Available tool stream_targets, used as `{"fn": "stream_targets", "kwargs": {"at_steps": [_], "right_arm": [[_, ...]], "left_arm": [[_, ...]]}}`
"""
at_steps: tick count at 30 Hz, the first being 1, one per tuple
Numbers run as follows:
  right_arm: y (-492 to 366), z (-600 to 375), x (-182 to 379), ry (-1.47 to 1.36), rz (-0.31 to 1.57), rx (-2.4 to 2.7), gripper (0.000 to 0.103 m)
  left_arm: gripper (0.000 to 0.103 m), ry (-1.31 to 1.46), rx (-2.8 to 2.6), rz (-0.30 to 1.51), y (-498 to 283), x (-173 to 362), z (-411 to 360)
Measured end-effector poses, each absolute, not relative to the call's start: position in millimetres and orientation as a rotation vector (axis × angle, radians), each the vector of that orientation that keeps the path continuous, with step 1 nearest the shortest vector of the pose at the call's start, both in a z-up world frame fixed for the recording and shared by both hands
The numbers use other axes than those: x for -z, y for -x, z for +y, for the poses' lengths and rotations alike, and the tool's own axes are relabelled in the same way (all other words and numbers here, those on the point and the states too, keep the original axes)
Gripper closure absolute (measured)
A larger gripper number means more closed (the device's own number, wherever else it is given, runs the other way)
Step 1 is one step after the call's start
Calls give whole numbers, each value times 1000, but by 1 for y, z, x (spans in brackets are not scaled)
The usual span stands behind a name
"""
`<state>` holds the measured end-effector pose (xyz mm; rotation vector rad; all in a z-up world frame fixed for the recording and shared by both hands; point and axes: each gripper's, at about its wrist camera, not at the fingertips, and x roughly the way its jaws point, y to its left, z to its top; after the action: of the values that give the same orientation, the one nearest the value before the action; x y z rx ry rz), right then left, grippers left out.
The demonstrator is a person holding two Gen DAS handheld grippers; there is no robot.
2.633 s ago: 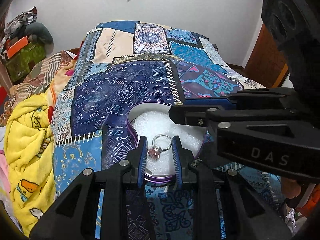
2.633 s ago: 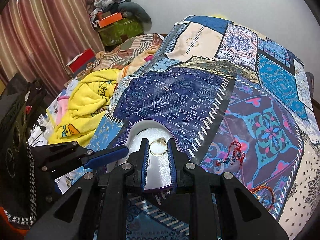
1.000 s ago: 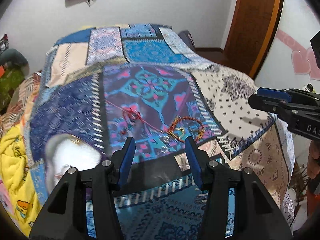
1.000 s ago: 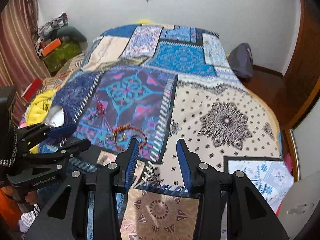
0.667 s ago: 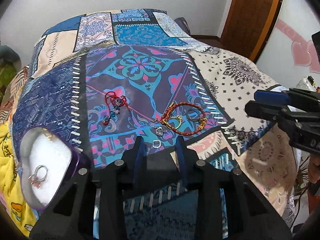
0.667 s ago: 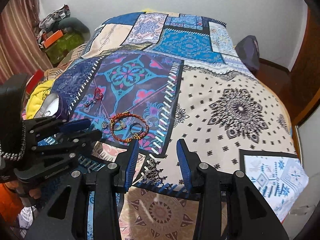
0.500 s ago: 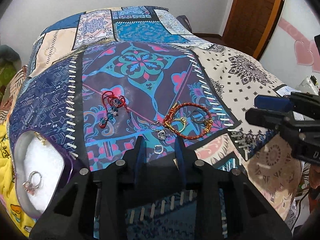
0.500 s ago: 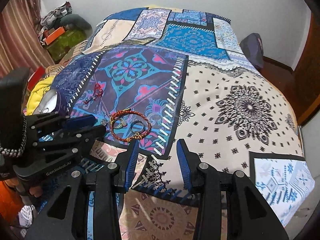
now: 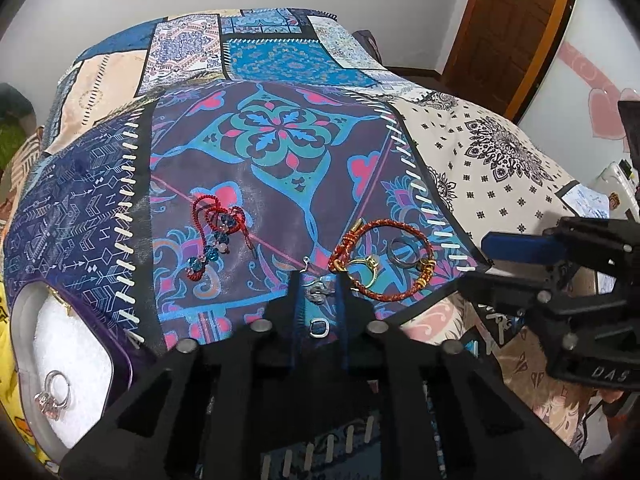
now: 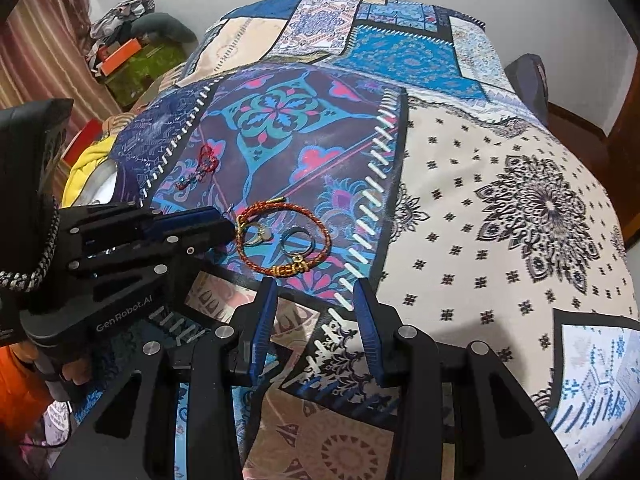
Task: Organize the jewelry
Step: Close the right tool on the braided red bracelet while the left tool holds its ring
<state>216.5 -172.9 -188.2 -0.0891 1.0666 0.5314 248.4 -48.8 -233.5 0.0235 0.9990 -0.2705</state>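
Observation:
Loose jewelry lies on a patchwork bedspread. My left gripper (image 9: 319,280) is open, low over the cloth, with a small silver charm (image 9: 319,291) and a silver ring (image 9: 319,327) between its fingers. Just right lies a red-and-gold cord bracelet (image 9: 384,258) around a gold ring (image 9: 362,270) and a dark ring (image 9: 404,252). A red cord with blue beads (image 9: 214,226) lies left. A purple box with white foam (image 9: 72,354) at far left holds a pink-stone ring (image 9: 54,394). My right gripper (image 10: 314,286) is open and empty, just short of the bracelet (image 10: 282,240).
The bed edge runs close below both grippers. A yellow blanket (image 10: 86,162) and piled clothes lie left of the bed. A wooden door (image 9: 508,32) stands at the far right. The left gripper body (image 10: 120,248) sits left of the bracelet in the right wrist view.
Both grippers left the foam box and swung right to the loose jewelry. The left gripper narrowed and lowered around the silver pieces. The right gripper came nearer the bracelet, still open.

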Motion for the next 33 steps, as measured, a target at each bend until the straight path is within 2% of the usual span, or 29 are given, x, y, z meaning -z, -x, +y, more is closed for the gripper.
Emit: {"fn": "stream_targets", "kwargs": {"at_steps": [3,5,6,20,24,26,28,33], "right_arm": [[-220,-169,191,85,1089,-545,65],[-223,-166,194,81,1102,-548,53],[-224,-164,194,76,1102,-553,52],[-227,-131,204,170,1068,-556,46],[-229,-131,204,169,1064,-553,52],[-229,-131,204,168,1060,-548,61],[-229,-131,203,164,1059,-549,65],[-230,-137,201,122,1069,-539,72]], "left_arm": [[91,-16,273,995,-248,233,-48],[91,-8,268,990,-247,232,-46],[91,-3,264,987,-246,232,-44],[91,28,223,944,-226,224,-29],[91,65,220,943,-227,223,-22],[91,68,219,938,-226,222,-22],[91,66,219,935,-225,222,-22],[91,61,221,937,-222,222,-21]]}}
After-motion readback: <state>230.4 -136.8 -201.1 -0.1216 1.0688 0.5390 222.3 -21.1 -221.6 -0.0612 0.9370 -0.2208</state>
